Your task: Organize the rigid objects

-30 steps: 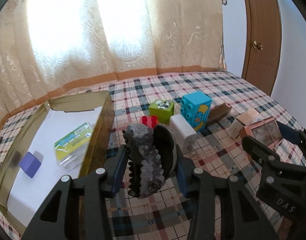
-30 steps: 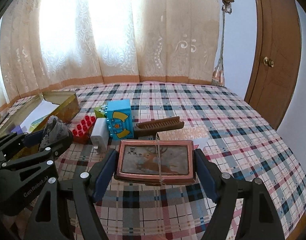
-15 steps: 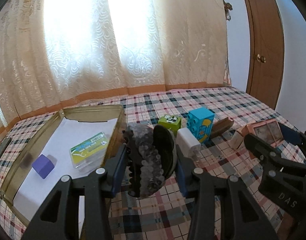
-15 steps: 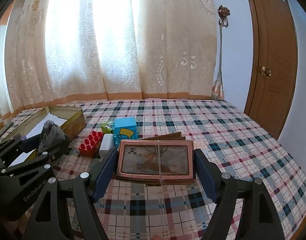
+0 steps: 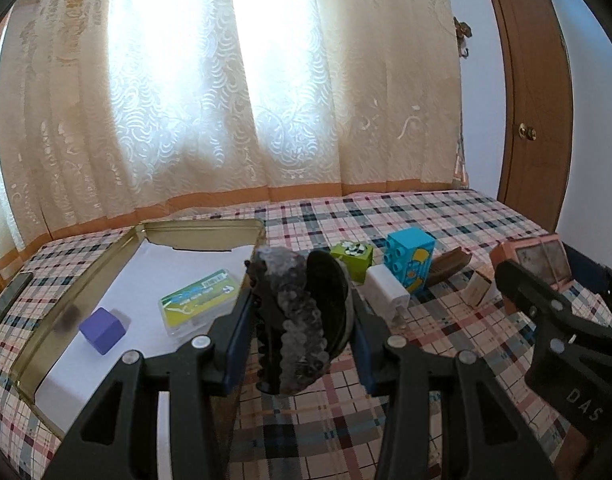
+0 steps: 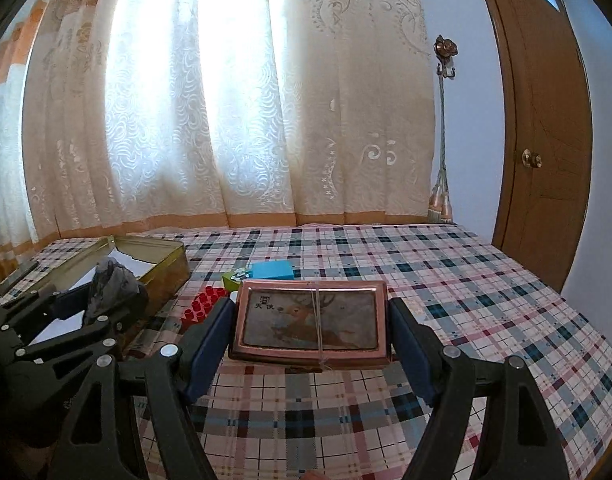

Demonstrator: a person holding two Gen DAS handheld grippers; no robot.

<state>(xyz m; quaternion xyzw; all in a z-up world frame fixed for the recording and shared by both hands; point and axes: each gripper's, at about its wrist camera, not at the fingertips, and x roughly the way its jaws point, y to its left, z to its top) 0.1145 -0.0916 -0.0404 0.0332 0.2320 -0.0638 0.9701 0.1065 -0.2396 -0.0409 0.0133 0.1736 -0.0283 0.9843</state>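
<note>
a: starting at nine o'clock in the left wrist view, what sits in the gold tin (image 5: 72, 300)?

b: a purple cube (image 5: 102, 330) and, toward its three o'clock, a green-labelled clear case (image 5: 200, 302), both on the white liner inside the tin.

a: and the left gripper (image 5: 300, 332)?

b: its jaws are drawn in narrow and clamp a dark glittery hair claw (image 5: 298, 316), held up at the tin's right wall. beyond it, at about one o'clock, a white charger plug (image 5: 388, 292), a green block (image 5: 352, 258) and a blue block (image 5: 410, 262) stand close together on the plaid bedcover (image 5: 446, 216), with a wooden comb (image 5: 450, 264) just past the blue block.

a: further right?

b: the right gripper (image 6: 310, 330) stands wide, its pads pressed on both short ends of a copper-framed deer box (image 6: 310, 320), held level above the bedcover. in its view a red studded brick (image 6: 202, 306) lies at ten o'clock of the box, between it and the tin.
</note>
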